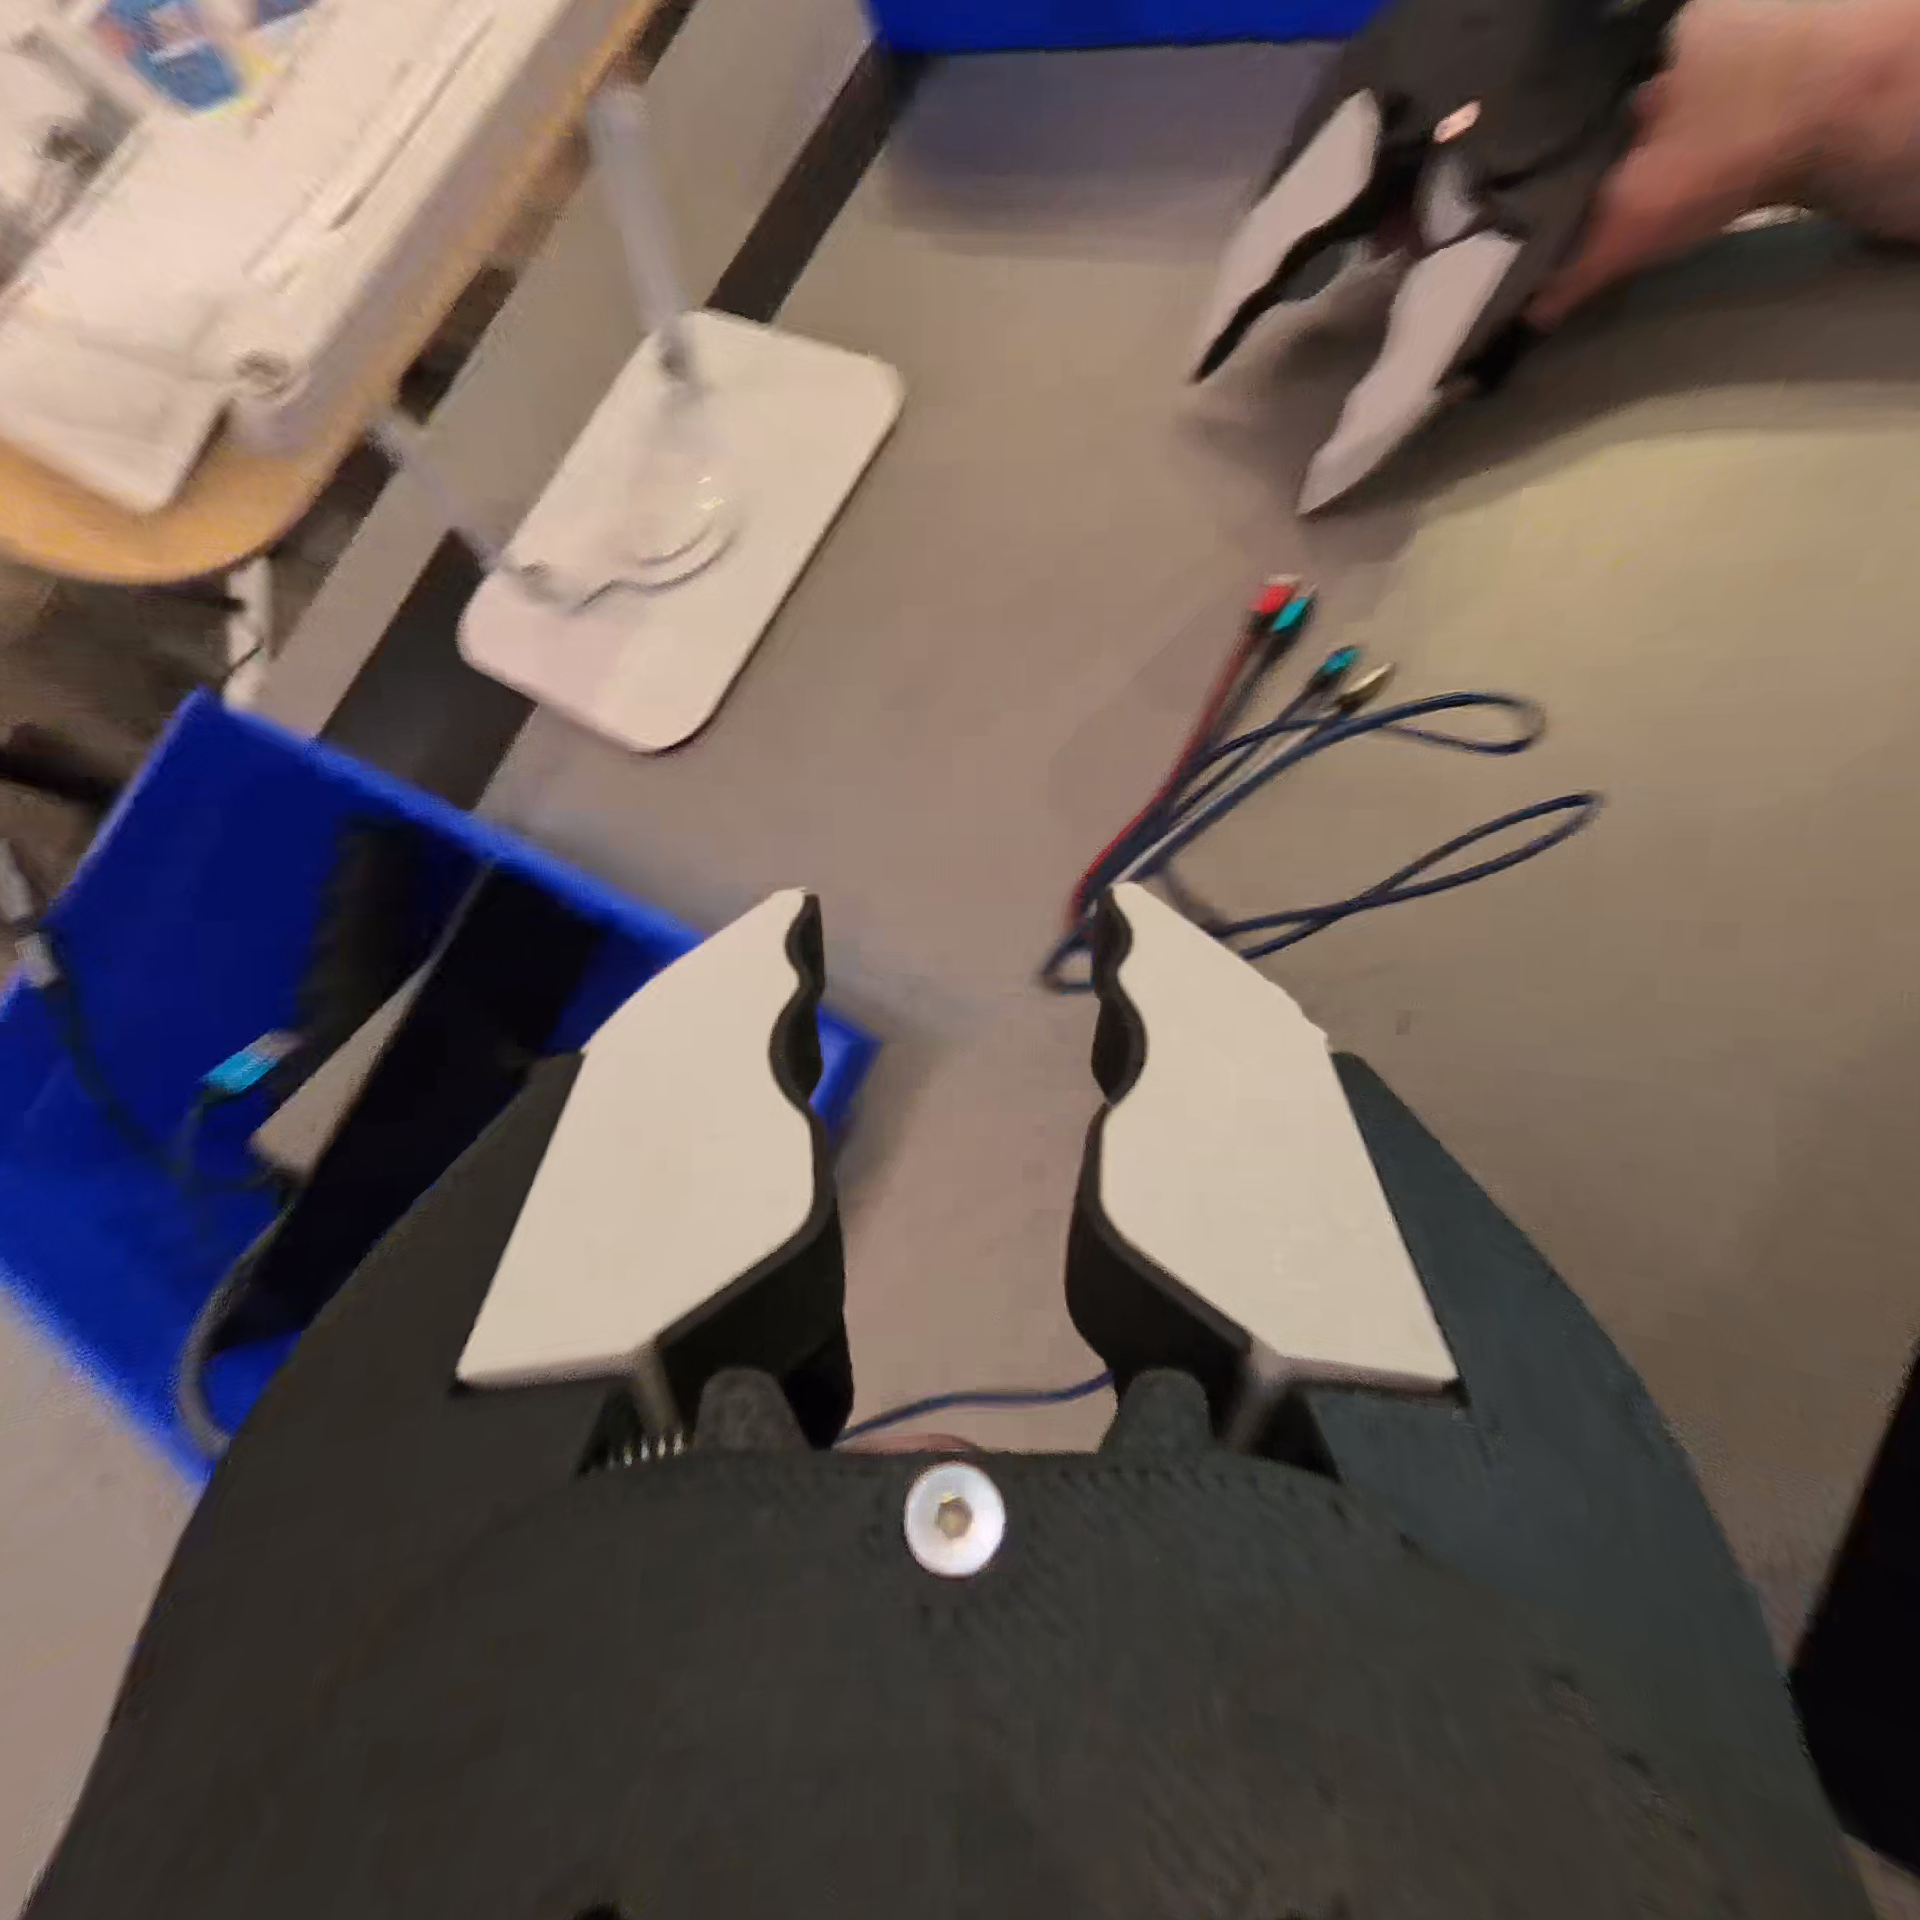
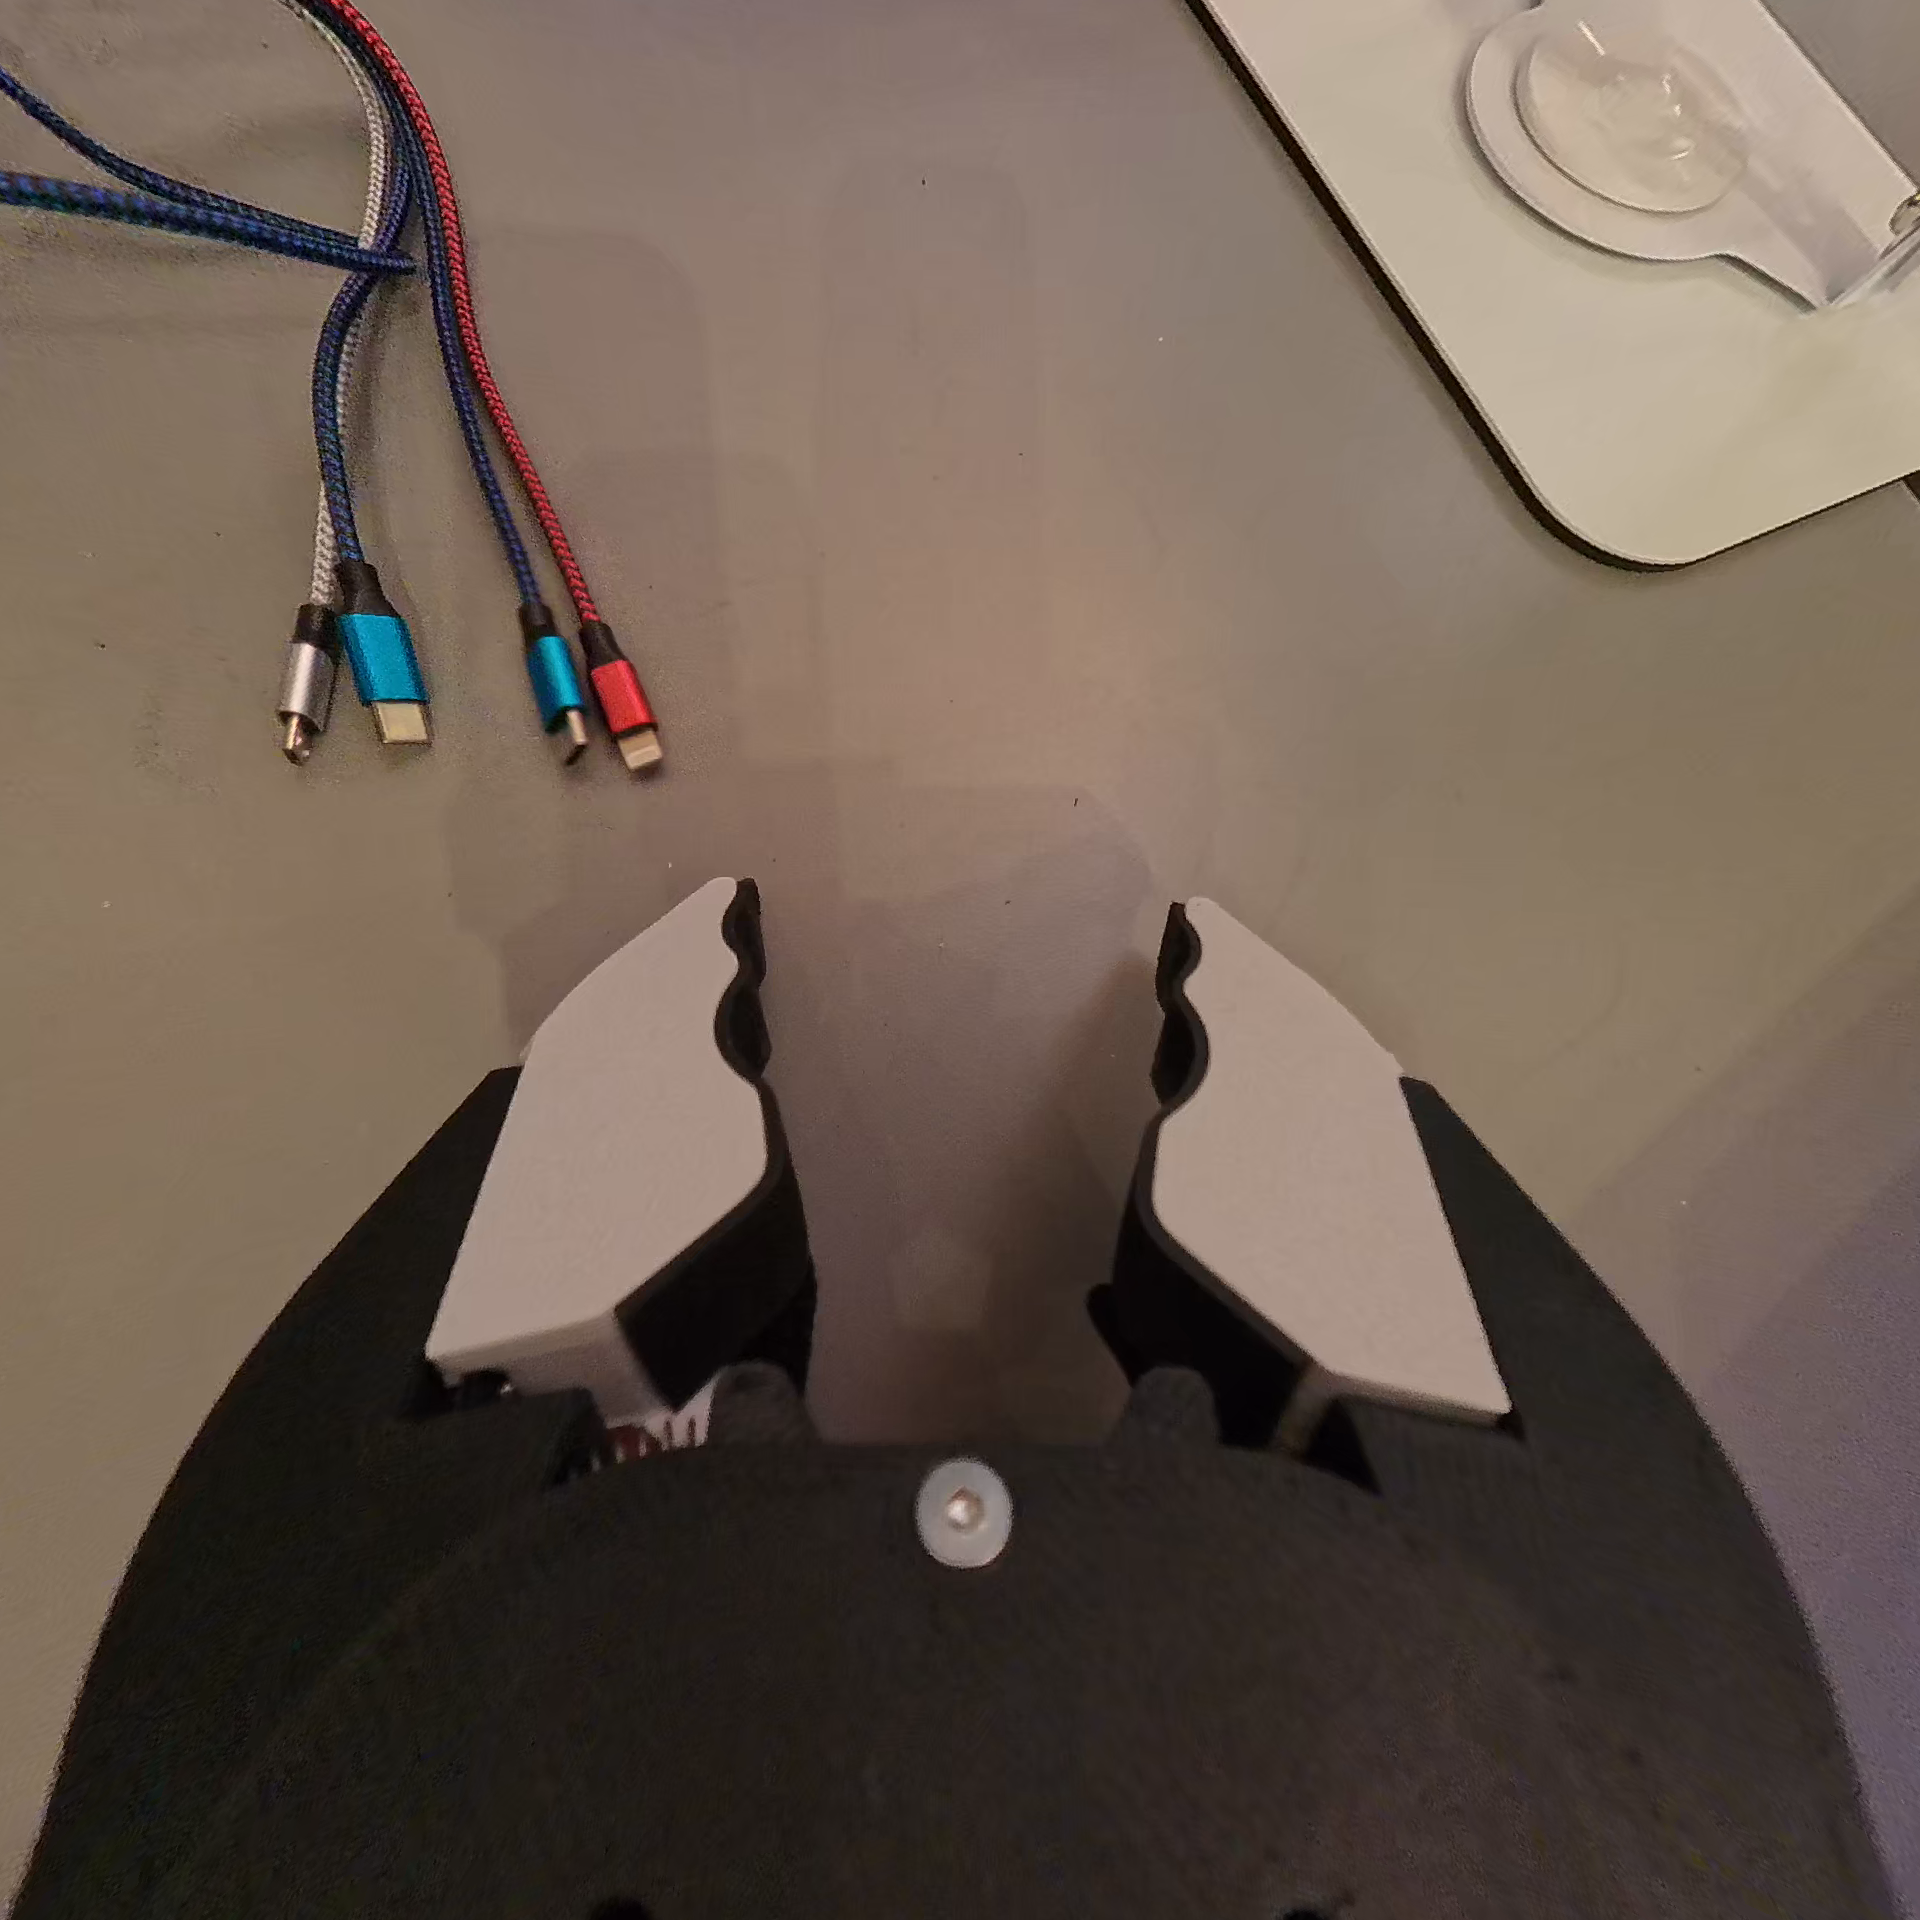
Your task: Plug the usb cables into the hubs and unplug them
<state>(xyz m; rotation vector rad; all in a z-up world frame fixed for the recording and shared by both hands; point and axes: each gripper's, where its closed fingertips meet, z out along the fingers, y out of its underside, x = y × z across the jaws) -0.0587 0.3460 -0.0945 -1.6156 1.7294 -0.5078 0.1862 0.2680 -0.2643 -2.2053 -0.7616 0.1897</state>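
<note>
My left gripper (image 1: 961, 925) is open with nothing between its pads, above the grey table (image 1: 987, 727). A bundle of braided cables (image 1: 1299, 790), blue, red and silver, lies just ahead and right of it. My right gripper (image 2: 961, 914) is open and empty over bare table. The same cables (image 2: 416, 343) lie at its upper left, ending in a silver plug (image 2: 307, 675), a wide blue plug (image 2: 379, 665), a slim blue plug (image 2: 551, 686) and a red plug (image 2: 623, 691). The right gripper also shows in the left wrist view (image 1: 1351, 353), held by a hand. No hub is plainly visible.
A blue bin (image 1: 239, 935) stands at the left and holds dark items and a cable with a blue plug (image 1: 249, 1065). A white lamp base (image 1: 686, 530) with a clear bulb stands ahead; it also shows in the right wrist view (image 2: 1558, 312). A second blue bin (image 1: 1091, 21) is at the far edge. There is about 30 cm between the tips of the two grippers.
</note>
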